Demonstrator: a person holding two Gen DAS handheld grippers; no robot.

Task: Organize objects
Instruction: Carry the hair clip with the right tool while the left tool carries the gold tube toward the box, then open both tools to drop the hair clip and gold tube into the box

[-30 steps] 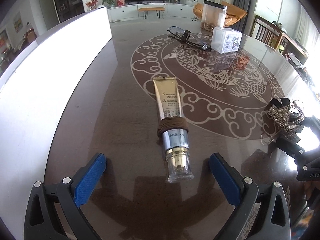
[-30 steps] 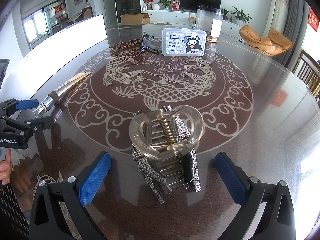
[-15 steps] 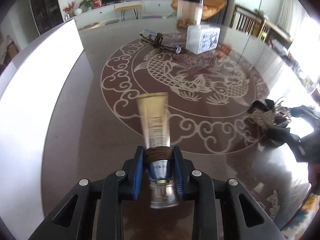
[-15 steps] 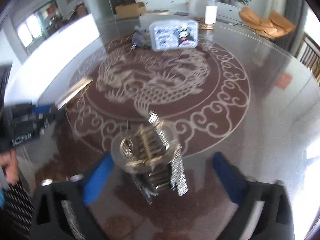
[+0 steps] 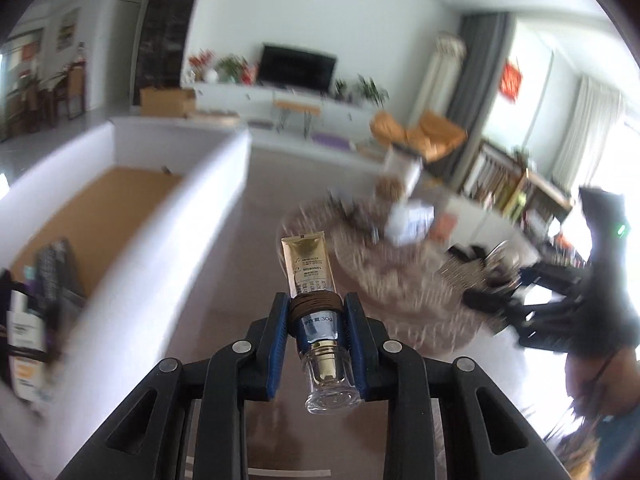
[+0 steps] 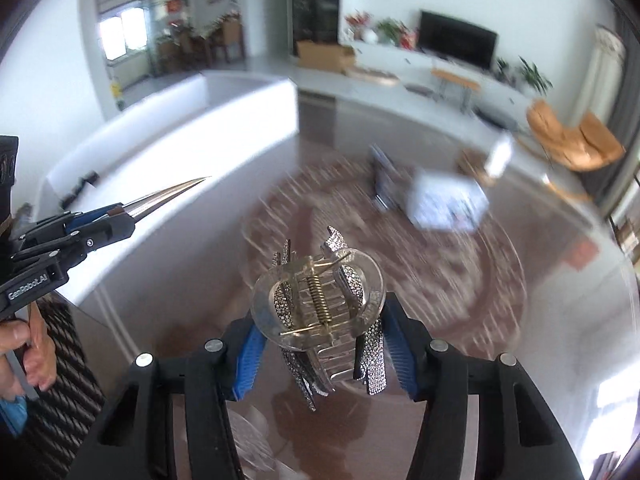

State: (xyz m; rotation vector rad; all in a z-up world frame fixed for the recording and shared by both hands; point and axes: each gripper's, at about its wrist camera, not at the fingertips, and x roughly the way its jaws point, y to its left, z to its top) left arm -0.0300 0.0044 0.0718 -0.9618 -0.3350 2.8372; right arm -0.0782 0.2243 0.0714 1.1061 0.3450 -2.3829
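My left gripper (image 5: 316, 336) is shut on a gold cream tube (image 5: 310, 268) just below the brown hair band wound round it, and the tube hangs above the table. From the right wrist view the left gripper (image 6: 116, 220) carries the tube (image 6: 168, 196) in front of the white box (image 6: 192, 132). The jaws of my right gripper (image 6: 324, 356) are closing, and their blue pads press both sides of a clear rhinestone hair clip (image 6: 320, 304), which is off the table. The left wrist view shows that clip (image 5: 460, 268) blurred at the right.
The open white box (image 5: 160, 208) with a brown floor stands at the table's left and holds a bottle (image 5: 24, 336) and dark items. A small plastic case (image 6: 448, 204), glasses and a jar (image 5: 400, 176) sit blurred at the far side of the patterned table (image 6: 520, 320). A hand (image 6: 24, 344) grips the left tool.
Both grippers went from wide open to closed, the left on the tube, the right on the hair clip. Both have risen from the table and now face more toward the white box.
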